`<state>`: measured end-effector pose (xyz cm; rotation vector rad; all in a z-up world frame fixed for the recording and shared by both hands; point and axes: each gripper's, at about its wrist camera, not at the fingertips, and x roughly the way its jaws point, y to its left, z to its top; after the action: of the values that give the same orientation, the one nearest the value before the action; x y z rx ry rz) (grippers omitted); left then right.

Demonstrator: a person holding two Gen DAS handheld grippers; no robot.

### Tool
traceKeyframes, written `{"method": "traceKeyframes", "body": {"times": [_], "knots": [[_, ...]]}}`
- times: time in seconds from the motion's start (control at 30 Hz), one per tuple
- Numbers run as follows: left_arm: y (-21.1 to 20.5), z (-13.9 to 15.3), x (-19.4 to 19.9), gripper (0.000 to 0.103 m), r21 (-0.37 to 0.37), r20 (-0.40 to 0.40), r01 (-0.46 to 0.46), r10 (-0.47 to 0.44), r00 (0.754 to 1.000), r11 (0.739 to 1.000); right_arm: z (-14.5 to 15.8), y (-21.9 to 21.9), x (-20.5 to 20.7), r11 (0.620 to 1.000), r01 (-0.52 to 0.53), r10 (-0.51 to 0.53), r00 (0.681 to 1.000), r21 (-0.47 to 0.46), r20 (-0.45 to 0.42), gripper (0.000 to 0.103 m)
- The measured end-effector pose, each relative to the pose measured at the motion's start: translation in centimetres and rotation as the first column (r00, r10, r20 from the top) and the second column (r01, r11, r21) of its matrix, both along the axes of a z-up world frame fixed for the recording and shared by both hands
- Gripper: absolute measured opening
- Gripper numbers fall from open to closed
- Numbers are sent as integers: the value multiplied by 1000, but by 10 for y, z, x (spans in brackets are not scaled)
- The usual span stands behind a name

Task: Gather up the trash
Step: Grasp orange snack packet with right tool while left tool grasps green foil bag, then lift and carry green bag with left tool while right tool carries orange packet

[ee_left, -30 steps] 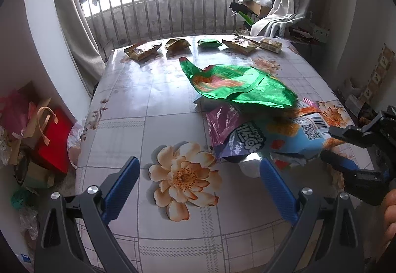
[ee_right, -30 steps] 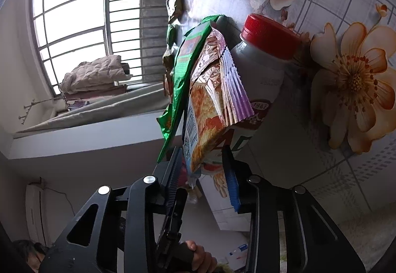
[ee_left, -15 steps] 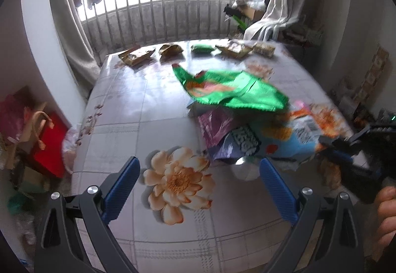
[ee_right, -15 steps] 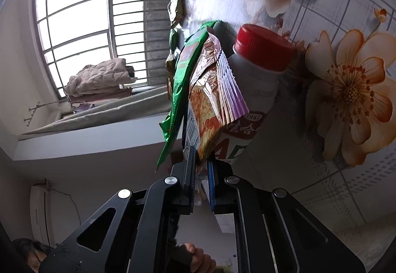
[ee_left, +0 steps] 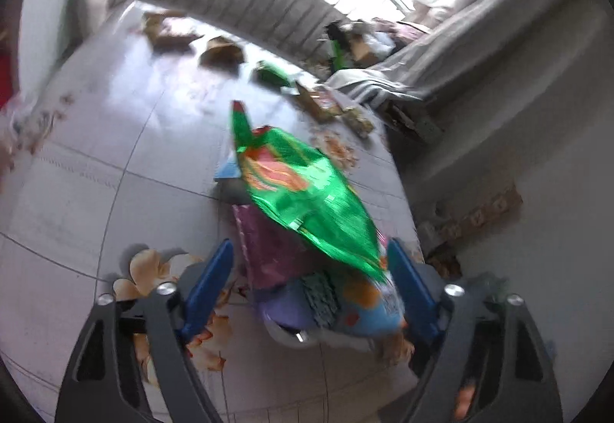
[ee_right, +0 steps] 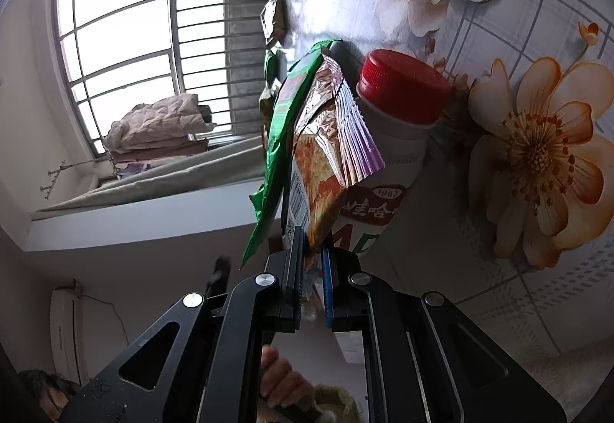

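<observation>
On the floral tablecloth (ee_right: 499, 20) near the table's right edge sits the trash pile: a green foil bag (ee_left: 307, 200) on top, a purple wrapper (ee_left: 264, 250) and a blue snack bag (ee_left: 364, 311) under it, all lying over a white bottle (ee_right: 391, 162) with a red cap (ee_right: 403, 85). Right gripper (ee_right: 312, 261) is clamped nearly closed on the bottom corner of an orange-and-silver snack packet (ee_right: 326, 154), pads pressing it; the green bag's edge runs just beside that grip on the window side, and the bottle sits just behind the packet. Left gripper (ee_left: 311, 288) straddles the pile with blue pads (ee_left: 209, 288) standing apart on either side, jaws closing, the bags between them; left view is blurred, so pad contact cannot be told. More small wrappers (ee_left: 222, 52) lie in a row along the table's far edge by the window railing (ee_right: 245, 39). A hand (ee_right: 284, 384) shows below the right gripper's frame.
</observation>
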<state>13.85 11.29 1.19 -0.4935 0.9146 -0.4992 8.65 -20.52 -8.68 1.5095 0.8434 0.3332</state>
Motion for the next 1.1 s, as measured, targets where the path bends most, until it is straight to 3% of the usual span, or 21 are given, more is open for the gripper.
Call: {"method": "traceKeyframes", "body": {"times": [0.17,0.23,0.4,0.7,1.1], "knots": [[-8,-15,22,51,13,-69,-19,20,997,1000,0,1,2,1000,4,-4,1000,-1,-1,9],[-10,-18,22,35,2,-88,-11,11,996,1000,0,1,2,1000,6,-6,1000,-1,0,9],[-23,-20,15,20,1,-78,35,-35,996,999,-1,-1,-2,1000,12,-12,1000,6,2,10],[-38,-26,10,18,51,-69,76,-72,995,996,-2,-2,-2,999,45,-45,999,24,8,31],[-41,-26,10,18,86,-60,72,-67,996,994,1,14,13,1000,16,-16,1000,11,19,29]]}}
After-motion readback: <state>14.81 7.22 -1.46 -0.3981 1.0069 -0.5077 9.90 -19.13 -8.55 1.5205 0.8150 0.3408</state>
